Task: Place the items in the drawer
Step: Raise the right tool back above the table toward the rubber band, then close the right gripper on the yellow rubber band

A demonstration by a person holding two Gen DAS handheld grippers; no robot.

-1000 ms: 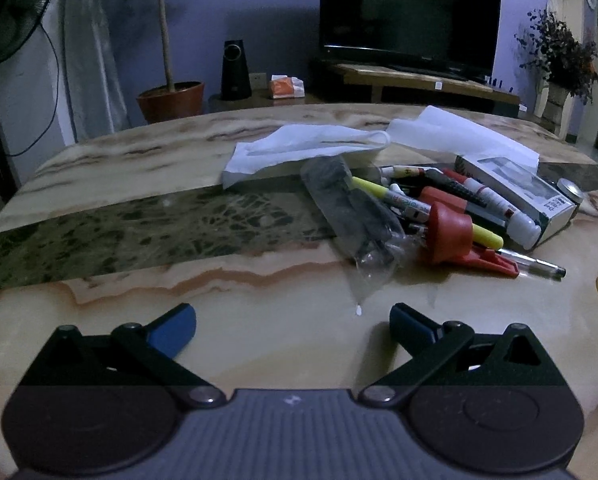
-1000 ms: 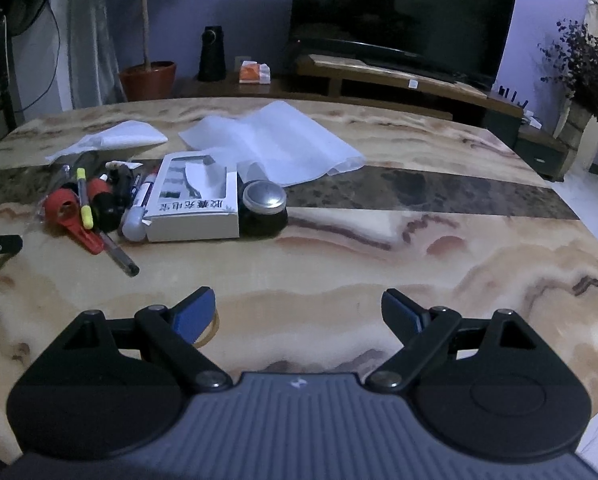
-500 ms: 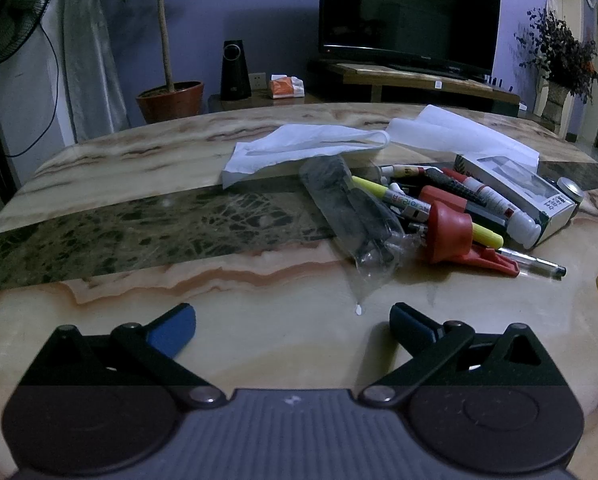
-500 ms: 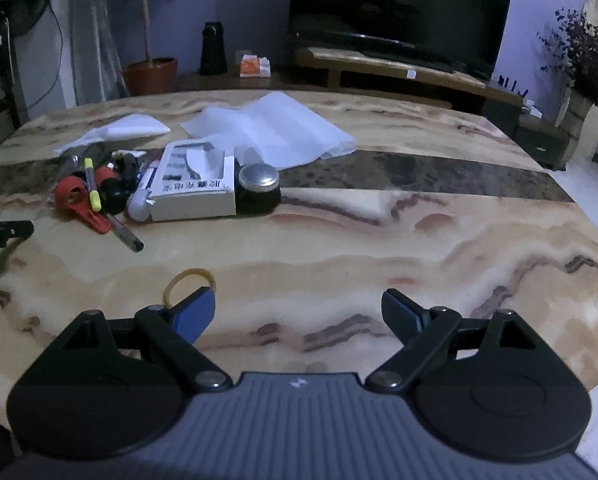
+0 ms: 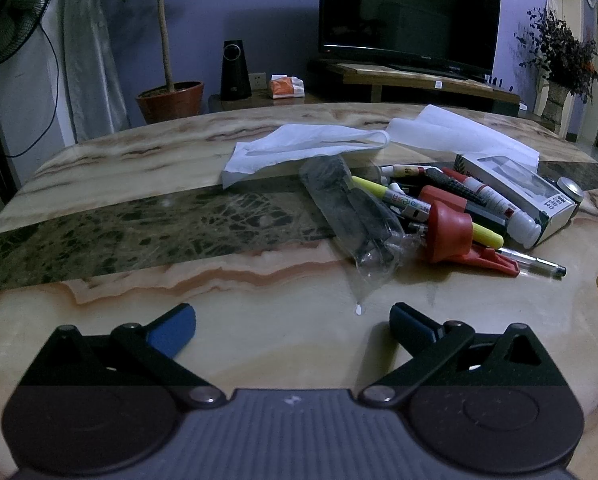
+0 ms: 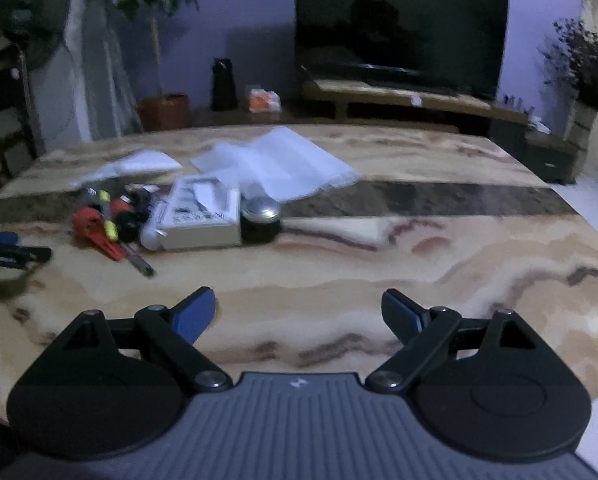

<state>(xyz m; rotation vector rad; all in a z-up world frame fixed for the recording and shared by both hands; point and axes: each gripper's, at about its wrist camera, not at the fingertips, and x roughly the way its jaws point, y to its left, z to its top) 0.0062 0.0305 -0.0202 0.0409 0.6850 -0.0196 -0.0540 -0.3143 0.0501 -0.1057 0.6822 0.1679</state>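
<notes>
Both claws, left (image 5: 293,320) and right (image 6: 297,312), gape; right view blurred.

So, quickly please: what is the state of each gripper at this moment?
Left gripper: open, holding nothing, above the marble table.
Right gripper: open, holding nothing.

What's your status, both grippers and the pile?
Left gripper open, empty. Right gripper open, empty. Pile of pens and white box untouched on table. No drawer in view.
</notes>
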